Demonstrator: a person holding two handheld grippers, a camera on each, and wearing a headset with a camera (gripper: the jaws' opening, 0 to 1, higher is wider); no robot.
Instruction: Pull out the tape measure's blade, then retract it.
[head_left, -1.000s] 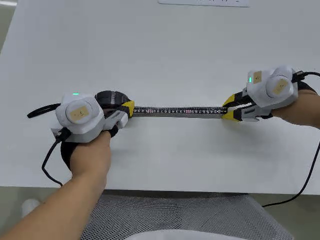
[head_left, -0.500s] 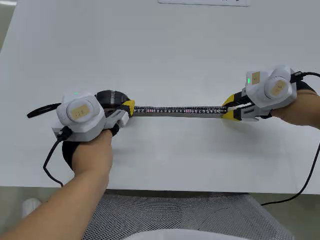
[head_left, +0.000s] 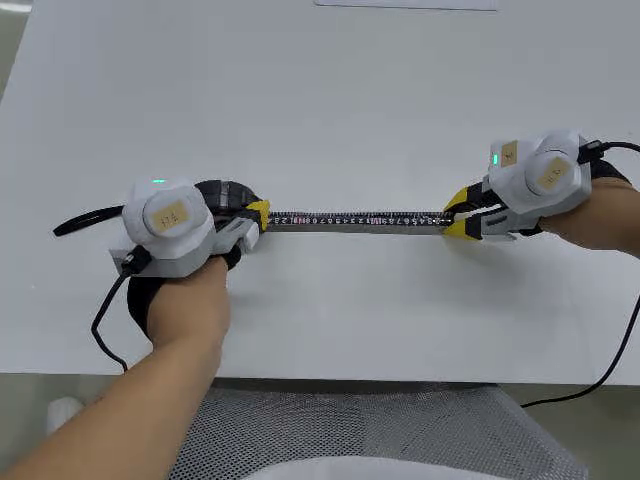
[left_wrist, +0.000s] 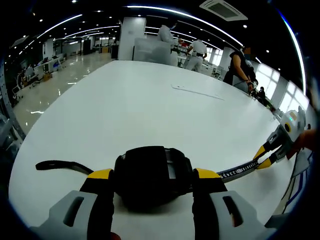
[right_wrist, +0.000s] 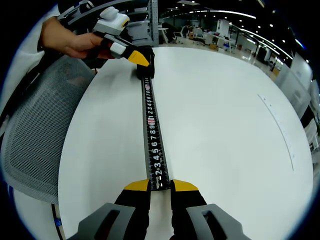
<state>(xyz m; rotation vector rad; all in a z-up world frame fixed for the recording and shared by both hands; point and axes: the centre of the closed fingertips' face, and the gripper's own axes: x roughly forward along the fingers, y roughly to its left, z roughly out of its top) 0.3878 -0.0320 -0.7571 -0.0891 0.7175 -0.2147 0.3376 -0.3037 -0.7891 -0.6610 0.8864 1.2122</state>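
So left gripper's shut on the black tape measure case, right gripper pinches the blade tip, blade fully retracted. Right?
Not retracted. The head view shows the dark numbered blade pulled out, from the black tape measure case in the left gripper to the right gripper pinching its tip.

A wide, smooth white worktop (head_left: 350, 80) spans an open hall. A grey mesh chair seat (head_left: 380, 430) sits at its near edge. Beyond lie a glossy pale floor (left_wrist: 55, 75), a white square pillar (left_wrist: 131, 35), long ceiling light strips (left_wrist: 150, 7) and bright windows (left_wrist: 292, 97).
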